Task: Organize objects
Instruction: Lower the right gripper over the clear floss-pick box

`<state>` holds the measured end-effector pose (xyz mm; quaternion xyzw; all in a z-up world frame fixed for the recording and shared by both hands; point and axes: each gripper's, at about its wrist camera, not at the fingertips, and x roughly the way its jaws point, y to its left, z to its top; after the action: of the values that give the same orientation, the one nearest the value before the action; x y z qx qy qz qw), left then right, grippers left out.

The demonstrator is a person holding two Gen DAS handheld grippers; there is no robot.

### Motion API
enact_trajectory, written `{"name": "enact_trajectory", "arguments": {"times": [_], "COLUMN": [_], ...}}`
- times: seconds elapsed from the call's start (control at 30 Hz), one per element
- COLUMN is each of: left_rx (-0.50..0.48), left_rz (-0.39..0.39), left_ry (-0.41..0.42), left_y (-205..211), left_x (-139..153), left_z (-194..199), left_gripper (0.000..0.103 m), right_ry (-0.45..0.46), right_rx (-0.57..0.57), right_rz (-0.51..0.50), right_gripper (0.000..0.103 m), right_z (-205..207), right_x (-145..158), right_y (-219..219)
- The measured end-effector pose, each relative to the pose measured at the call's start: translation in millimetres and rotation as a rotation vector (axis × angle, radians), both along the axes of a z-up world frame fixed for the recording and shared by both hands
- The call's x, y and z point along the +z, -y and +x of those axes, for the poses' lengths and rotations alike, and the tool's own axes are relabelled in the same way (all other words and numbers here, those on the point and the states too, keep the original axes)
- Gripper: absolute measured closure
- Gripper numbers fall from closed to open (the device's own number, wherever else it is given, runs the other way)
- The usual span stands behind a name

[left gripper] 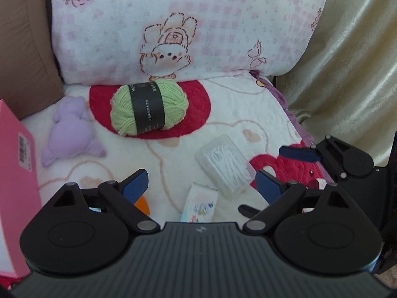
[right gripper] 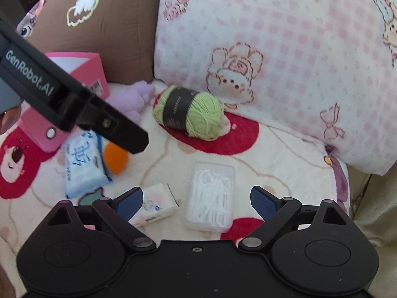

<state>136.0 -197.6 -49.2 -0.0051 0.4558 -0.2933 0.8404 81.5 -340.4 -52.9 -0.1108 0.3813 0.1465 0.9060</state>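
Several small things lie scattered on the cream plush blanket (right gripper: 273,154) of a bed, waiting to be gathered. A ball of pale green yarn with a black paper band (right gripper: 191,111) rests on a red patch just before the pink-checked pillow (right gripper: 285,49), near a lilac plush toy (left gripper: 72,131). Closer in sit a clear plastic box of white floss picks (right gripper: 211,196), a small white tissue packet with a printed picture (right gripper: 153,208), a blue-and-white pack of wet wipes (right gripper: 83,164) and an orange round object (right gripper: 115,157), partly hidden. An open pink cardboard box (right gripper: 82,74) stands at the left by the brown cushion (right gripper: 104,24); I judge it the likely place for the loose items, which would explain why they lie within easy reach of it.

Left hand-held gripper (left gripper: 201,186): its blue pads are spread wide, gripping nothing, hovering above the tissue packet with the floss box just to the right. Right hand-held gripper (right gripper: 197,203): also spread wide and empty, poised over the floss box, its left pad overlapping the tissue packet in view; I cannot tell whether it touches.
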Motion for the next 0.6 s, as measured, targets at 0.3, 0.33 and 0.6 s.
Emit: {"name": "enact_trajectory", "arguments": {"times": [0.3, 0.33, 0.6], "left_rx": [-0.006, 0.000, 0.034], "left_rz": [-0.065, -0.074, -0.117], "left_ry": [-0.065, -0.085, -0.136], "left_y": [33.9, 36.7, 48.0], "left_x": [-43.0, -47.8, -70.8], "left_z": [18.4, 20.7, 31.5], "left_gripper": [0.016, 0.019, 0.048], "right_ry": [-0.033, -0.038, -0.064], "right_rx": [-0.064, -0.064, -0.072], "right_rz": [0.027, 0.031, 0.050], "right_gripper": [0.018, 0.019, 0.029], "right_z": [19.1, 19.6, 23.8], "right_x": [-30.1, -31.9, -39.1], "right_y": [21.3, 22.0, 18.8]}}
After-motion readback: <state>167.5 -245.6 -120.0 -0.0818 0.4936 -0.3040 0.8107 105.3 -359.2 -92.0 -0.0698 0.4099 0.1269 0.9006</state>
